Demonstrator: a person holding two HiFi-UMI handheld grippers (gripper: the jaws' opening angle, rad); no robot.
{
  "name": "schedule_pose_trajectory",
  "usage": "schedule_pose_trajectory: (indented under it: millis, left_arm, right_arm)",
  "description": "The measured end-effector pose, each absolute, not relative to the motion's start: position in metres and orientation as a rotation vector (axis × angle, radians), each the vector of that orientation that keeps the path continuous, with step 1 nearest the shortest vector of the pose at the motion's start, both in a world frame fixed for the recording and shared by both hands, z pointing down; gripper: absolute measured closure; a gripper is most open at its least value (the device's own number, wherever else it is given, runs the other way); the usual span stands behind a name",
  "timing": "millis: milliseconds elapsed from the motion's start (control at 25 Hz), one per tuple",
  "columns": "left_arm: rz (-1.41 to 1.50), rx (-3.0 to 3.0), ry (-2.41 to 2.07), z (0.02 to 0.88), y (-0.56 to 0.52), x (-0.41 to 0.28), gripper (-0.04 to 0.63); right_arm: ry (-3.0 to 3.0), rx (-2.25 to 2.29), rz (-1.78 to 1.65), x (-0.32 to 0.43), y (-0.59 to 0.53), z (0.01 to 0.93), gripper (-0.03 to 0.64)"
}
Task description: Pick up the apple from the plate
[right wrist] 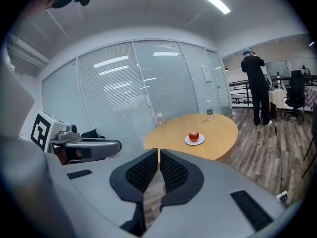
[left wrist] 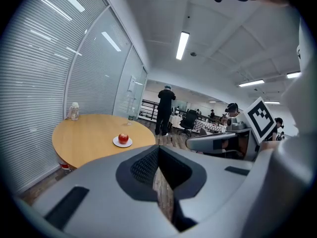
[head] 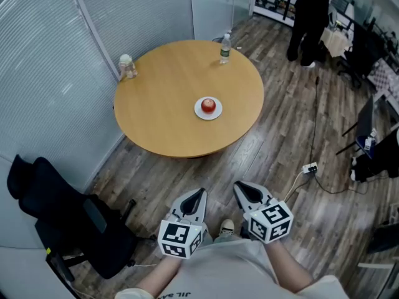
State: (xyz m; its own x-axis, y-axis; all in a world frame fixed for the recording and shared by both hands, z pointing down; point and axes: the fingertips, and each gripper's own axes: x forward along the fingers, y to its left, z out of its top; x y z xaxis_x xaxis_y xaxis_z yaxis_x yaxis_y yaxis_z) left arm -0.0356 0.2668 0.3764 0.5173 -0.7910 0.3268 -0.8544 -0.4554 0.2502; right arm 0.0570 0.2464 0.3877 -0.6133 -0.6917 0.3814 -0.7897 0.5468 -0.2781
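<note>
Apple [head: 209, 104] rests on its plate [head: 198, 110] on the surface [head: 156, 98], well ahead, so both my jaws are closed and empty.

The room was bright and evenly lit from above by ceiling strip lights [left wrist: 182, 44], which left long pale streaks of glare on the blinds [left wrist: 34, 78]. In my head view the counter [head: 156, 111] was lit flat, with only a soft shadow under its near rim on the floor [head: 187, 179]. Both gripper views bowed hard like a fisheye and went black in the corners. Up close, the grey shells of my left gripper [left wrist: 157, 152] and right gripper [right wrist: 158, 153] looked soft, while the distance stayed fairly sharp.
</note>
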Motion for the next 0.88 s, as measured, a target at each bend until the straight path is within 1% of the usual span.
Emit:
schedule_pose_trajectory:
  millis: [560, 880]
  left_arm:
    - [0.252, 2.424, -1.315, 0.383, 0.276, -0.068, 0.594]
    - [0.252, 2.415, -1.318, 0.391, 0.243, -0.074, 0.594]
  right_arm:
    - [-2.501, 1.375, 0.593, 0.048, 0.248, 0.385, 0.581]
    - [-2.500, 1.400, 0.637, 0.050, 0.210, 0.396, 0.580]
